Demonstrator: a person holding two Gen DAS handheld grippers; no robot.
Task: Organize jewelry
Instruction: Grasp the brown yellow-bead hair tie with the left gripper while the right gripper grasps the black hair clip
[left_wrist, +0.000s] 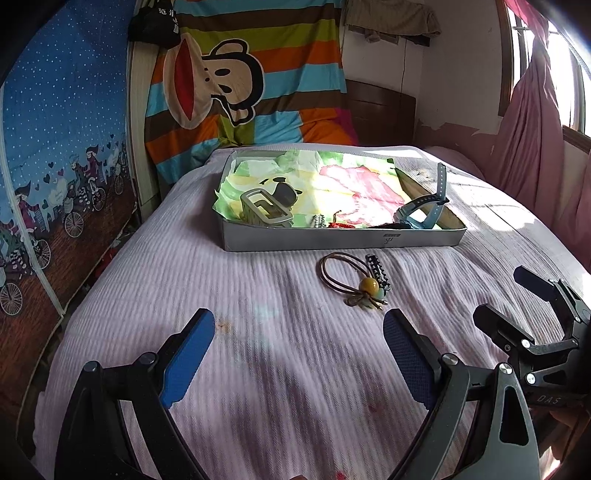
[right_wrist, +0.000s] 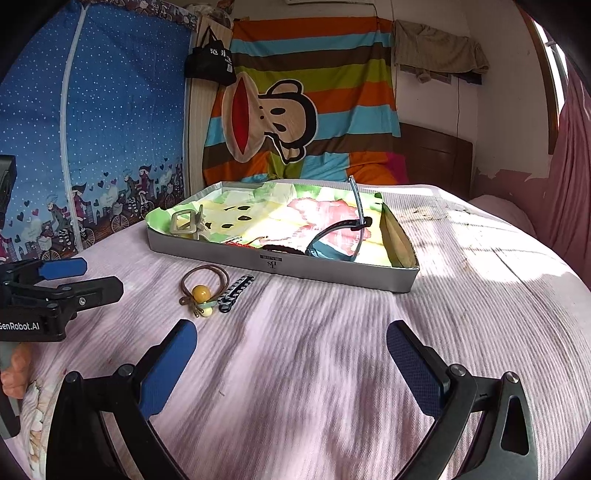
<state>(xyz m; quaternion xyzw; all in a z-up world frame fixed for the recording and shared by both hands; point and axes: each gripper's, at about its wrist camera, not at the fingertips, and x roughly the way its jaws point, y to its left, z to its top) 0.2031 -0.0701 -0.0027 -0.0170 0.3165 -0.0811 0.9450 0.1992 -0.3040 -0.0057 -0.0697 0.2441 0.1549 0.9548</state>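
A brown hair tie with a yellow bead and a black hair clip lie on the pink bedspread in front of a grey tray. The tray holds a grey claw clip, a blue watch, a beaded piece and a red cord piece. My left gripper is open and empty, short of the hair tie. My right gripper is open and empty, right of the hair tie.
The tray is lined with a floral cloth. A striped monkey-print sheet hangs behind the bed. A blue printed curtain is on the left, pink curtains on the right. The bed's left edge drops off.
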